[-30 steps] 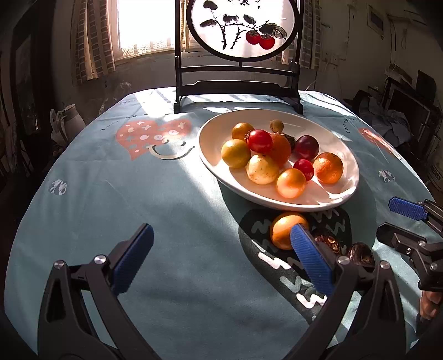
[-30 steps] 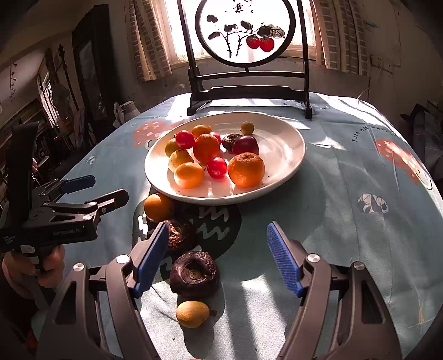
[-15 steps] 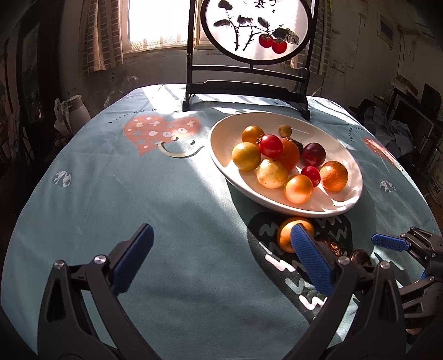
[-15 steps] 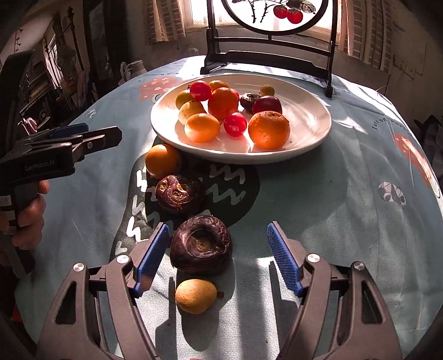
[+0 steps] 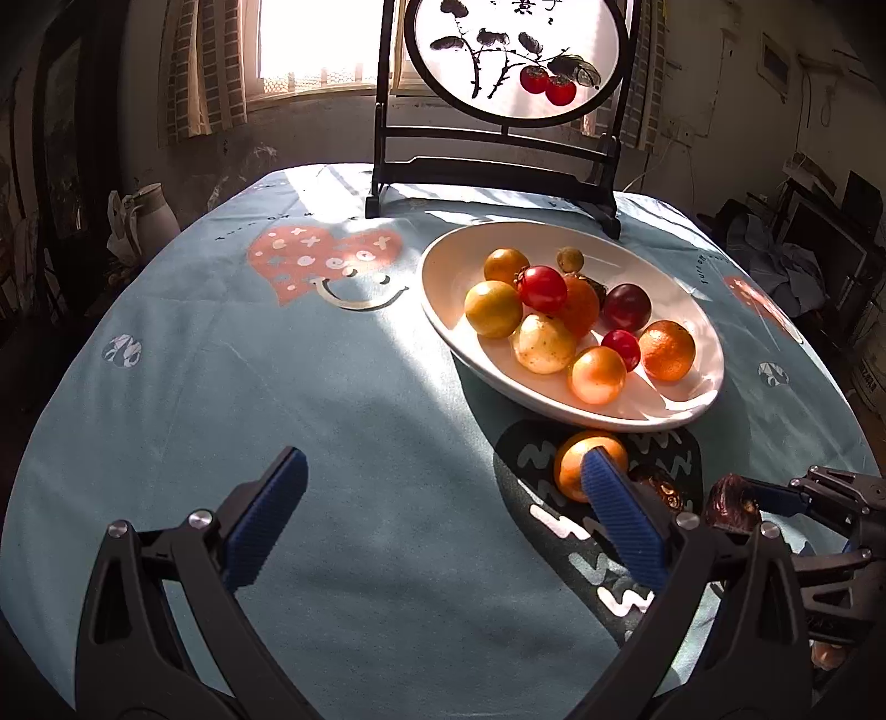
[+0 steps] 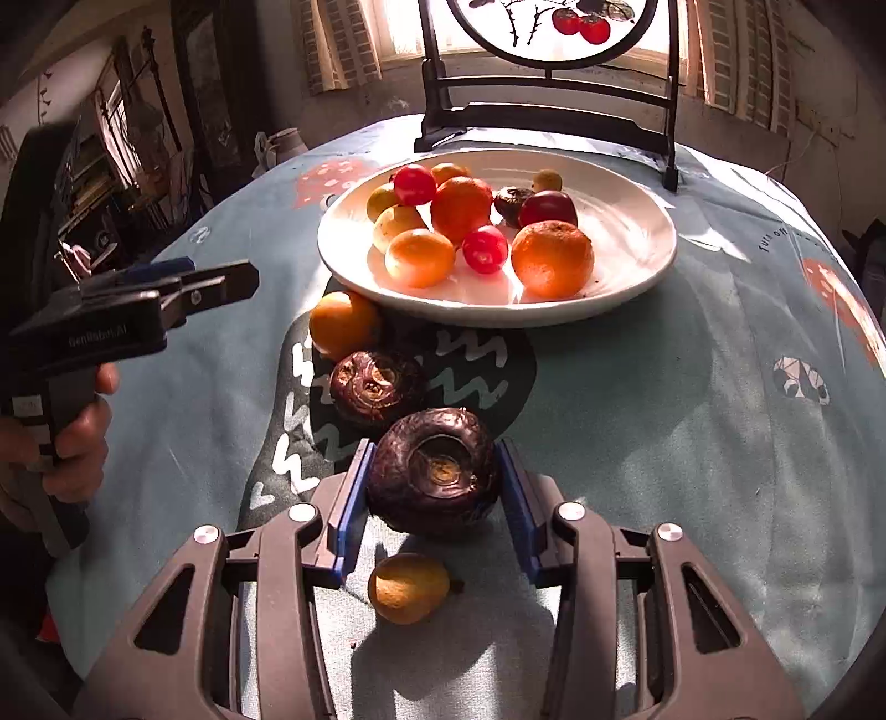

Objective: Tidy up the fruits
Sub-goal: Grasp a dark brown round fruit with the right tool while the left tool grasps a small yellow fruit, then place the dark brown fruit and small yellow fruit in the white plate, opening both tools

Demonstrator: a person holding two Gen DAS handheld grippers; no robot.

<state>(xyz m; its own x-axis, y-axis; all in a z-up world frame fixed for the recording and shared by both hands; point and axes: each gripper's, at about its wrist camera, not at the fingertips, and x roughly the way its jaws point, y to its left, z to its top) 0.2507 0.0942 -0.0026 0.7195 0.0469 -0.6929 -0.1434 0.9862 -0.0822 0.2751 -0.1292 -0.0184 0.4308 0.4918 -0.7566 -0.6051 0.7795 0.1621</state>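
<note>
A round table with a blue cloth (image 5: 277, 387) stands in a sunny room, and a window (image 5: 315, 44) glows behind it. The cloth has a red heart with a smile (image 5: 326, 260) on it, and some small dark letters near the edge that are too small to read. At the back stands a round picture in a black frame (image 5: 515, 55), showing two red fruits on a branch and some black writing at the top. The left gripper (image 5: 443, 520) has small pale letters on its side in the right wrist view, but they are too blurry to read for sure. Its blue pads are wide apart, with nothing between them, above the bare cloth. The right gripper (image 6: 434, 498) has closed in on a big dark purple fruit (image 6: 434, 471), with one blue pad touching each side. This fruit sits on the cloth near the front edge, and its round dent faces up toward the camera. A small yellow fruit (image 6: 410, 587) lies just in front of it, its long side running left to right. Just behind it is another dark fruit (image 6: 376, 387), then an orange fruit (image 6: 343, 324) right beside the white plate (image 6: 626, 221). The plate holds a pile of red, orange, yellow and dark fruits.
</note>
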